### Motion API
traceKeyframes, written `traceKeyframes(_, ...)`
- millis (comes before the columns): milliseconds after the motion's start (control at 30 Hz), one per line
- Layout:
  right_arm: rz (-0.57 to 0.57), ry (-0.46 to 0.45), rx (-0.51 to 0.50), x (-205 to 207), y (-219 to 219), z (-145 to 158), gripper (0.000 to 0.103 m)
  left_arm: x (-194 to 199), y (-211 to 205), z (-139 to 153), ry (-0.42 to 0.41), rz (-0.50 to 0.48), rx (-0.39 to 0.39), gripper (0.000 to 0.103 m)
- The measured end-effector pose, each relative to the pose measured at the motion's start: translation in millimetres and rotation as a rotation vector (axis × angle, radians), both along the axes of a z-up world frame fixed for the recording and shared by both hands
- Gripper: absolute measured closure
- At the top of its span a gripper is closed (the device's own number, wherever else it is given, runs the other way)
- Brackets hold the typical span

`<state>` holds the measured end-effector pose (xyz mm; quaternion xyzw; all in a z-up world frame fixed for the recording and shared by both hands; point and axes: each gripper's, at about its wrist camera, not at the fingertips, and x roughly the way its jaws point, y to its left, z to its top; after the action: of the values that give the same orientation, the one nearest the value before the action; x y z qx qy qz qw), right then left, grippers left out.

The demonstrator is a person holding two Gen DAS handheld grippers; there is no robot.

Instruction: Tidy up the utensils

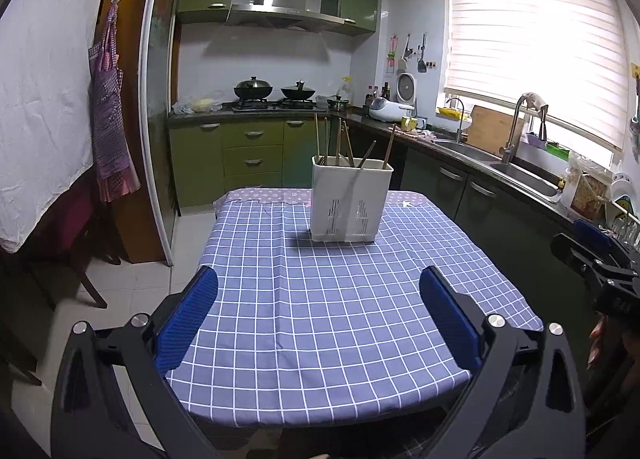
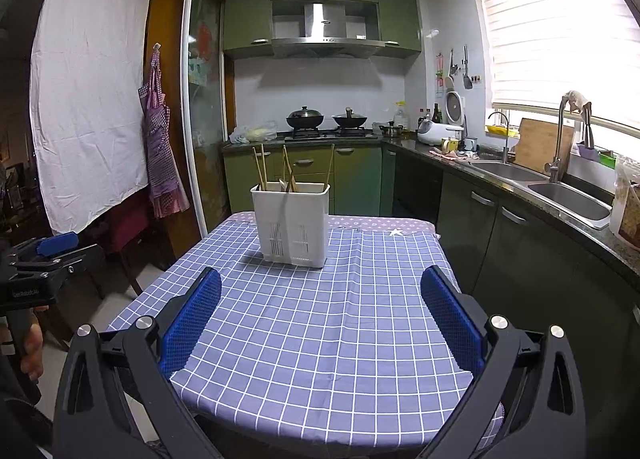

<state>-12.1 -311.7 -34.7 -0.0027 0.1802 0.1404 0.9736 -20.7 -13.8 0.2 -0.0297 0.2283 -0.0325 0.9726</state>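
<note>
A white slotted utensil holder (image 1: 350, 203) stands upright at the far end of the table, also in the right wrist view (image 2: 291, 223). Several wooden chopsticks (image 1: 344, 143) and a darker utensil stick up out of it; the chopsticks also show in the right wrist view (image 2: 288, 169). My left gripper (image 1: 318, 279) is open and empty, held above the near part of the table. My right gripper (image 2: 320, 279) is open and empty, beside the left one. Each gripper shows at the edge of the other's view: the right gripper (image 1: 592, 255) and the left gripper (image 2: 56, 249).
The table carries a blue checked cloth (image 1: 336, 311), also in the right wrist view (image 2: 320, 323). A dark chair (image 2: 124, 235) stands left of it. The kitchen counter with a double sink (image 2: 560, 187) runs along the right. A stove with two woks (image 1: 272, 93) is behind.
</note>
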Motion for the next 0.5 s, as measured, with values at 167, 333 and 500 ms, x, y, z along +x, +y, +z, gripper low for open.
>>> traceKeyframes(167,0.001,0.0,0.001,0.7,0.2,0.6,0.005,0.1,1.4,1.0,-0.001,0.003,-0.004,0.007)
traceKeyframes(333,0.004,0.004,0.001,1.2,0.6,0.4,0.005,0.3,1.9,1.4,0.001,-0.002,-0.007,0.007)
traceKeyframes(500,0.005,0.003,0.001,1.2,0.8,0.9,0.005,0.1,1.6,1.0,0.001,-0.001,-0.009,0.007)
